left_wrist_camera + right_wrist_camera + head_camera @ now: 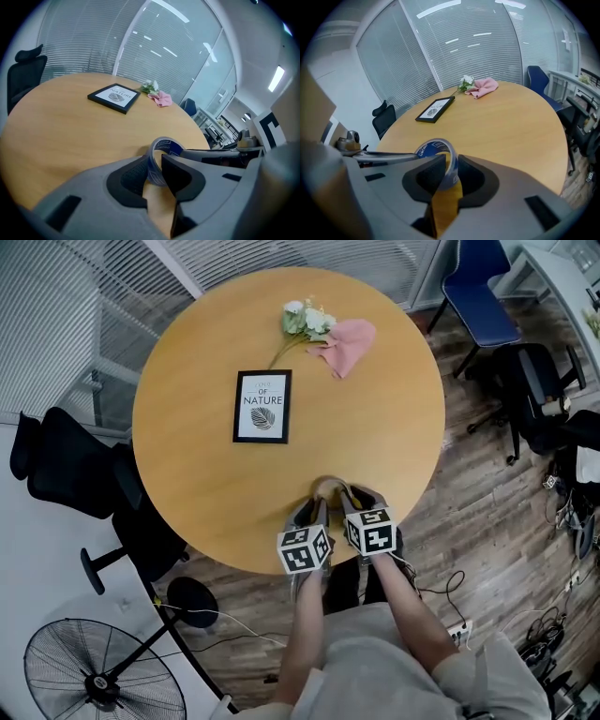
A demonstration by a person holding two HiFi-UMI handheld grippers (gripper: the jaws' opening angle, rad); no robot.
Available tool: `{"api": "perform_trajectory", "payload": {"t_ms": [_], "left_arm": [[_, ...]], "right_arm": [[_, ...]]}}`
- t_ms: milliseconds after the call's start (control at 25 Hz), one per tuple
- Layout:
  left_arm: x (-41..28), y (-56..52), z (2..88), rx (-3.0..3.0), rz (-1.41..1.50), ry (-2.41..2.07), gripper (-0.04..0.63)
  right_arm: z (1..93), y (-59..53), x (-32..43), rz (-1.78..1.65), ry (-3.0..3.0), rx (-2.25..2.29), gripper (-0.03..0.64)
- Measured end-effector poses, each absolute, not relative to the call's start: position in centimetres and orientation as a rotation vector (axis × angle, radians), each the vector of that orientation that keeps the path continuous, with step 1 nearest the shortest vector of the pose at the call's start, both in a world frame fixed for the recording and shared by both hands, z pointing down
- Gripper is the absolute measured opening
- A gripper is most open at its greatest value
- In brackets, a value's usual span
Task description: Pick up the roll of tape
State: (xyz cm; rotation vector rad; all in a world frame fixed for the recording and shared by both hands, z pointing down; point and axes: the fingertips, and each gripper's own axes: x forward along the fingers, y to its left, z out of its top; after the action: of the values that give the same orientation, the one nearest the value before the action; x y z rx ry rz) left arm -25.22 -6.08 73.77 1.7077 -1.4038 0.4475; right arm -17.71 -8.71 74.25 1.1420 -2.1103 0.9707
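A: Gripping what, that left gripper (157, 165)?
B: The roll of tape (166, 145). One pad is inside the ring and one outside, pinching its wall at lower centre.
A: The right gripper (449, 169)?
B: Clamped likewise on the same roll, on the table (187, 484) by its bottom edge.

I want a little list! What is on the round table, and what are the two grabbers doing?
table: round, wooden
roll of tape: clear with blue print, at the near edge, between both grippers
left gripper: jaws pinch one side of the roll's wall
right gripper: jaws pinch the other side
picture frame: black, lying flat mid-table
flowers: white, at the far edge
pink cloth: beside the flowers
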Motion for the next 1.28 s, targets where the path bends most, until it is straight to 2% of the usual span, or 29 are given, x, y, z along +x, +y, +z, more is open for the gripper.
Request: {"api": "perform_trajectory", "payload": {"t_ms": [440, 1280], "left_arm": [[-25.1, -6.2, 73.4, 1.696, 0.469, -1.436, 0.075], [-27.3, -8.0, 67.2, 1.767, 0.373, -1.561, 0.063]], "right_arm": [[73.6, -8.4, -17.3, 0.910, -2.086, 1.224, 0.067], [67.0, -10.4, -19.2, 0.801, -2.213, 1.332, 0.055]]}}
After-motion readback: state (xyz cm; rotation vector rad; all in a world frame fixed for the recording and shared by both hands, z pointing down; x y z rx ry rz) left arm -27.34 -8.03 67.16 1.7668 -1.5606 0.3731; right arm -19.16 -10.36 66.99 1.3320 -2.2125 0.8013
